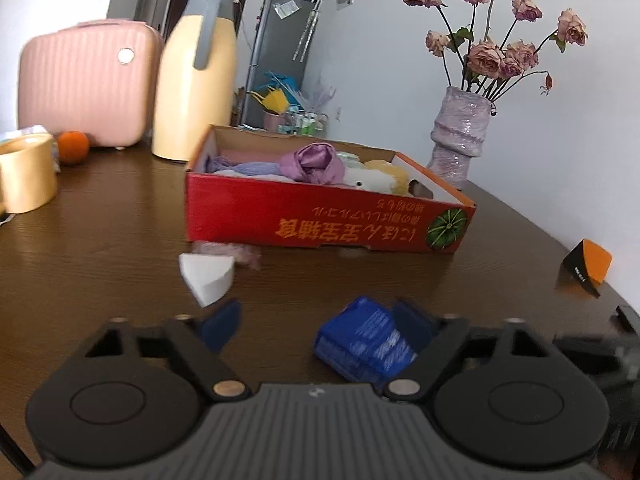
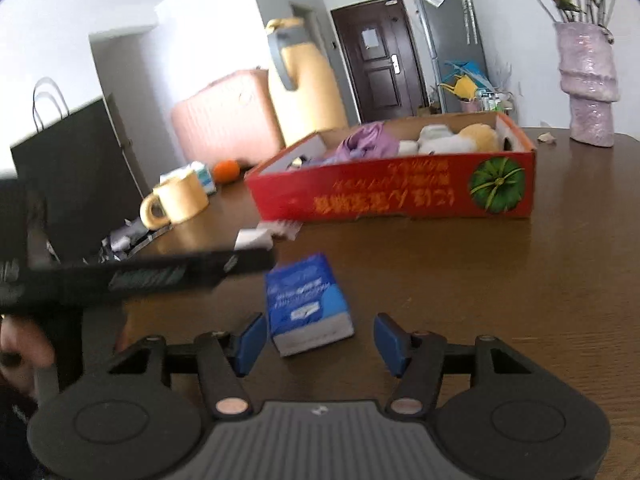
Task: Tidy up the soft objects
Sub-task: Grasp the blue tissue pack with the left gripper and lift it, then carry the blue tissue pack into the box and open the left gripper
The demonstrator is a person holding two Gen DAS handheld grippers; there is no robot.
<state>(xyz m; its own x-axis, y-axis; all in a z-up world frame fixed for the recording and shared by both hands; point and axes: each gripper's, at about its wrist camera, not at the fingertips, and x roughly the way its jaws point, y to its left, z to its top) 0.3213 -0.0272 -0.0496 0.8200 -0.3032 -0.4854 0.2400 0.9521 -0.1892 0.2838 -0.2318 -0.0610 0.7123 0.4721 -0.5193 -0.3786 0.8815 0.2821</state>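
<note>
The blue tissue pack (image 2: 306, 300) lies flat on the brown bench (image 2: 500, 280), low in the centre of the right wrist view, just ahead of the right hand-held gripper (image 2: 320, 340), whose blue pads stand apart on either side of its near end without touching it; that framing suggests the pack is the next soft thing to be taken. In the left wrist view the same pack sits at lower right, against the right-hand finger of the left hand-held gripper (image 1: 320, 326), whose jaws are also apart and clamp nothing. Above, mid-frame, the red cardboard box (image 1: 320, 216) already holds a purple cloth (image 1: 314, 162) and a pale plush toy (image 1: 376, 178), so it looks like the collecting place. A white wedge-shaped sponge (image 1: 206, 276) and a scrap of pinkish fabric (image 1: 232, 252) lie loose before the box at centre left. The left tool crosses the left half of the right wrist view and could crowd a grasp. A yellow jug (image 1: 196, 76), a mug (image 2: 180, 200), an orange (image 1: 73, 147) and a vase of roses (image 1: 460, 136) stand clear of the path.
</note>
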